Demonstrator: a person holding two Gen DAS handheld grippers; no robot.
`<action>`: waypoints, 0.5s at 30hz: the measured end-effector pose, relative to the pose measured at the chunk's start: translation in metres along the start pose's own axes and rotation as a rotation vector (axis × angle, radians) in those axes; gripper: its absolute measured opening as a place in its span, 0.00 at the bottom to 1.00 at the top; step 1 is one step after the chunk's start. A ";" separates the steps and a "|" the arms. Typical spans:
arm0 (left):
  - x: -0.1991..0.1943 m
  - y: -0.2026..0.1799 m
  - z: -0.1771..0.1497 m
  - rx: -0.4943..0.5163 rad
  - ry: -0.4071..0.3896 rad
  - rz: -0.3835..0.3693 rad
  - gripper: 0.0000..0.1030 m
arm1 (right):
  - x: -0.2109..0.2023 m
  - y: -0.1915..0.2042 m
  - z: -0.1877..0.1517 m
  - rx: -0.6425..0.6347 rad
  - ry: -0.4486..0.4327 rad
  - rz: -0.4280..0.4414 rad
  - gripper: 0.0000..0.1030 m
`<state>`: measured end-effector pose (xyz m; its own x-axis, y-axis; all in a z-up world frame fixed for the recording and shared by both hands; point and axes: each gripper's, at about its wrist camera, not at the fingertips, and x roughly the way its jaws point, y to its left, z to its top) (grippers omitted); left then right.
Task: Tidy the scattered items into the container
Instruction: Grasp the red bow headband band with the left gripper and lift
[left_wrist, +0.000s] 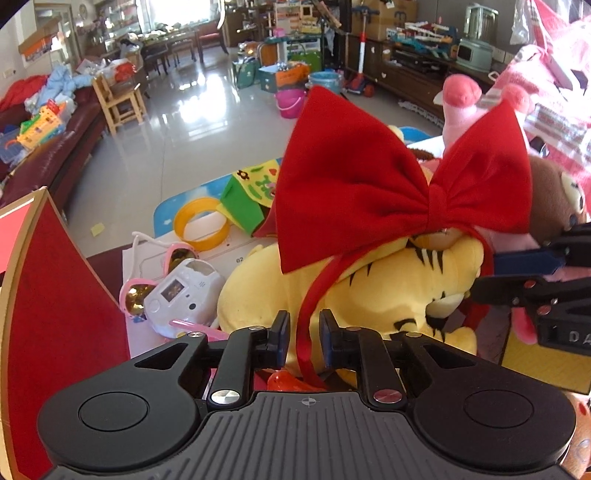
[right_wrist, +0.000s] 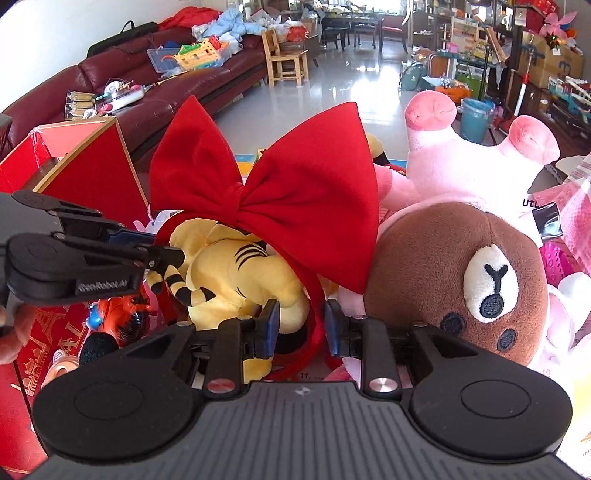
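the red bow headband (left_wrist: 402, 177) stands high over the yellow tiger plush (left_wrist: 376, 284), between the two claws. its thin red band (right_wrist: 317, 314) runs down in the gap of the right claw (right_wrist: 301, 325); the blue pads stand a little apart on each side of it and i cannot tell if they press on it. in the left wrist view a narrow red ribbon (left_wrist: 308, 325) hangs down between the pads of the left claw (left_wrist: 304, 332), which stand partly open with space on both sides, so this claw does not seem to hold it.

the red box (right_wrist: 92, 170) with gold edges, which i judge to be the container, stands open at the left. inside it i can see an orange toy (right_wrist: 118, 310), so some tidying looks done. much is left: the tiger, the brown bear plush (right_wrist: 461, 280), the pink plush (right_wrist: 461, 162), a white toy camera (left_wrist: 181, 291), pink sunglasses (left_wrist: 136, 295) and a yellow ring (left_wrist: 201, 223) lie outside on the table (left_wrist: 170, 210).

both claws point steeply down at the pile, coming from two sides and close to each other. fingers (right_wrist: 14, 332) of a hand show at the left claw.
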<state>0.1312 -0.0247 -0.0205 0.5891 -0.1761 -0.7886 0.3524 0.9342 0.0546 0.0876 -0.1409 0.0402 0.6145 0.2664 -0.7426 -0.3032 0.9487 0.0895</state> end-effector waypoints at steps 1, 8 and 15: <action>0.001 -0.002 -0.001 0.006 0.000 0.008 0.31 | 0.000 0.000 -0.001 -0.004 0.000 0.000 0.29; -0.002 0.007 -0.001 -0.056 0.025 0.018 0.00 | -0.003 -0.007 0.002 0.033 0.005 0.034 0.28; 0.003 -0.002 -0.003 -0.023 0.026 0.050 0.18 | -0.002 -0.006 0.003 0.043 0.003 0.029 0.30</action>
<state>0.1298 -0.0256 -0.0251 0.5865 -0.1216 -0.8008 0.3059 0.9487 0.0800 0.0904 -0.1469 0.0427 0.6040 0.2935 -0.7410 -0.2891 0.9471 0.1394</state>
